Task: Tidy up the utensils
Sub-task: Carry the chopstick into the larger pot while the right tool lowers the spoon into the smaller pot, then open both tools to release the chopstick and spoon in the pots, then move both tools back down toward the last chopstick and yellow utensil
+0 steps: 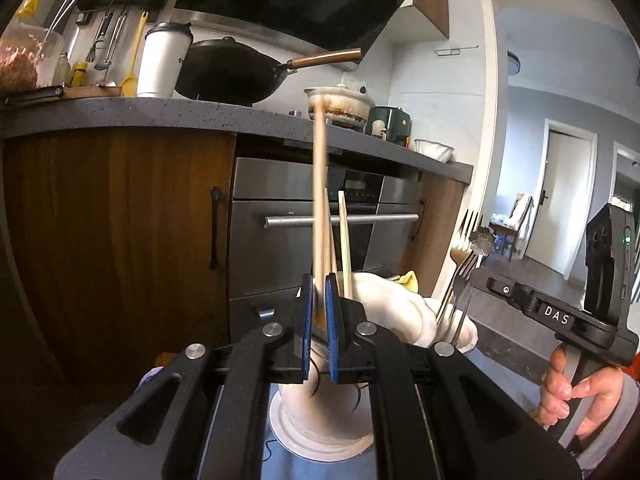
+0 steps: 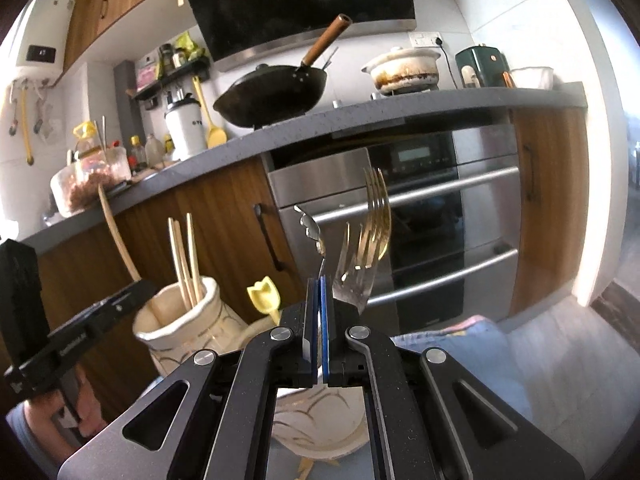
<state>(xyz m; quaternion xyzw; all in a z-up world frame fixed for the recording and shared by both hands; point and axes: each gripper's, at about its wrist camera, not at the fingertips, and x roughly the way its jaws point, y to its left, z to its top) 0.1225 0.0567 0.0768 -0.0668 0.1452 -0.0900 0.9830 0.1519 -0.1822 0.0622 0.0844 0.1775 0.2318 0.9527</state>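
Left gripper (image 1: 319, 304) has its 2 blue-padded fingers (image 1: 331, 320) drawn narrow around a pale wooden chopstick (image 1: 320, 184), which stands nearly upright and is motion-blurred along its upper length; its lower end sits between the pads above the mouth of a cream ceramic holder (image 1: 316, 404). 2 more chopsticks (image 1: 345, 240) stand in that holder just beside the held one, leaning slightly. The holder rests on a white saucer (image 1: 320, 446) on a blue cloth (image 2: 472, 340). In the right wrist view the same holder (image 2: 180, 320) shows at lower left with 3 chopsticks (image 2: 184, 256) upright in it, and the left gripper body (image 2: 80, 320) reaches over its rim with the long stick (image 2: 116, 236) rising from it. Right gripper (image 2: 320, 304) has its fingers pressed almost together on the thin stem of a silver utensil with an ornate sculpted end (image 2: 312, 232), held upright. Just beside it stand 2 forks, tines up: a gold one (image 2: 376, 224) and a silver one (image 2: 352, 276); they appear to sit in a second cream holder (image 2: 320, 420) directly under the gripper, though their bases are hidden. A yellow tulip-shaped piece (image 2: 264, 296) shows between the 2 holders. Behind: grey countertop (image 2: 360, 116), black wok (image 2: 272, 92), stainless oven (image 2: 420, 220).
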